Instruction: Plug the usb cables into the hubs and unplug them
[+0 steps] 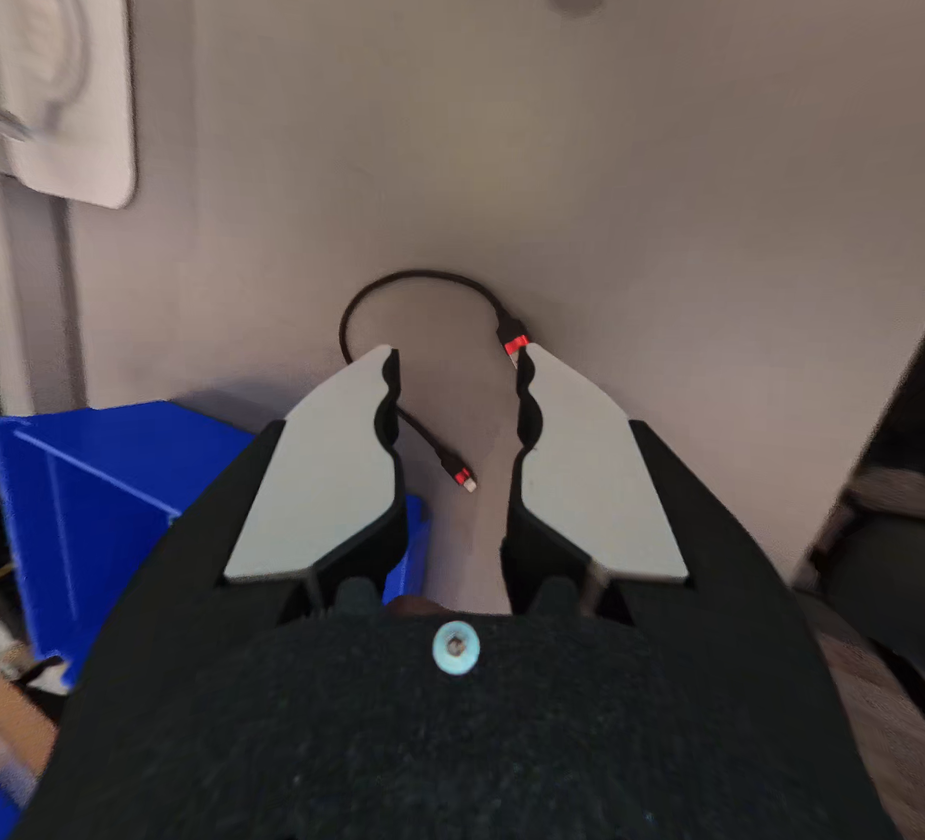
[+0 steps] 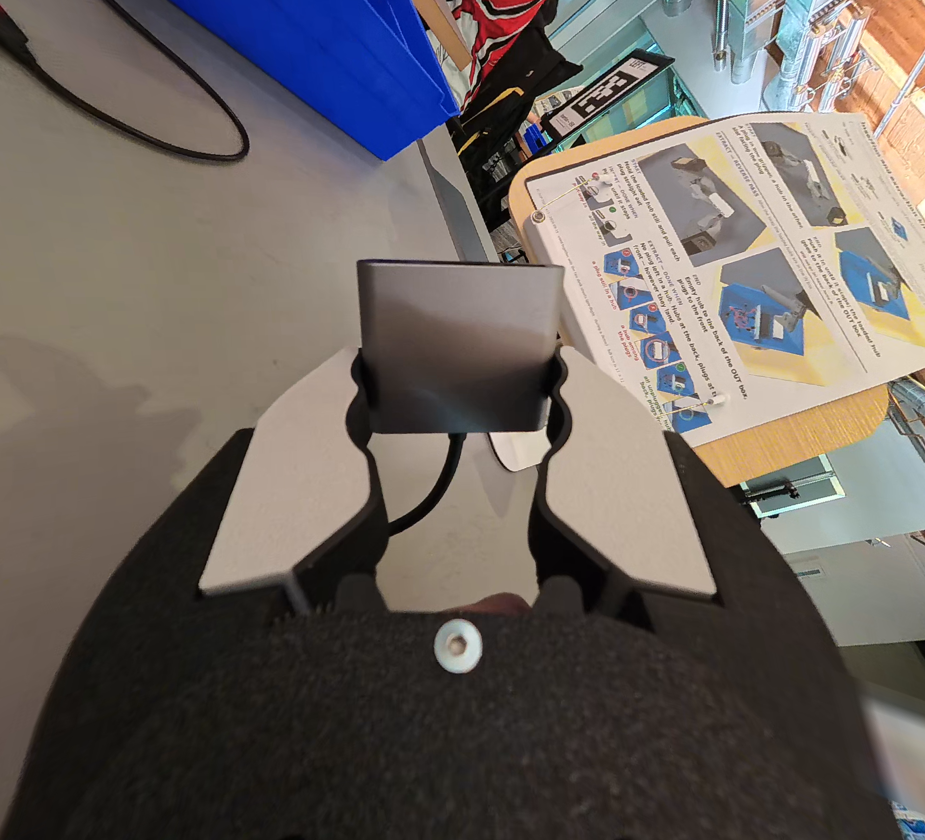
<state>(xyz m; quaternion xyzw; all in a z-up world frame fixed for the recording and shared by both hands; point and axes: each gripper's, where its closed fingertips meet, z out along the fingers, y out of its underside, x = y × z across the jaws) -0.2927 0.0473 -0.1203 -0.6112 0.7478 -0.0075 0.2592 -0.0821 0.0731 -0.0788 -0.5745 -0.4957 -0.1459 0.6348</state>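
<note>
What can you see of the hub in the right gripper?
The hub is a flat, rounded-edge slab with a matte grey, metal-looking shell. It is clamped between the right gripper pads at its sides, its far end sticking out past the fingertips above the grey table. A black lead leaves its near end. No ports show.

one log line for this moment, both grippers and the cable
left gripper: open, empty | right gripper: clamped on grey hub | black usb cable: loose on table, both plugs free
</note>
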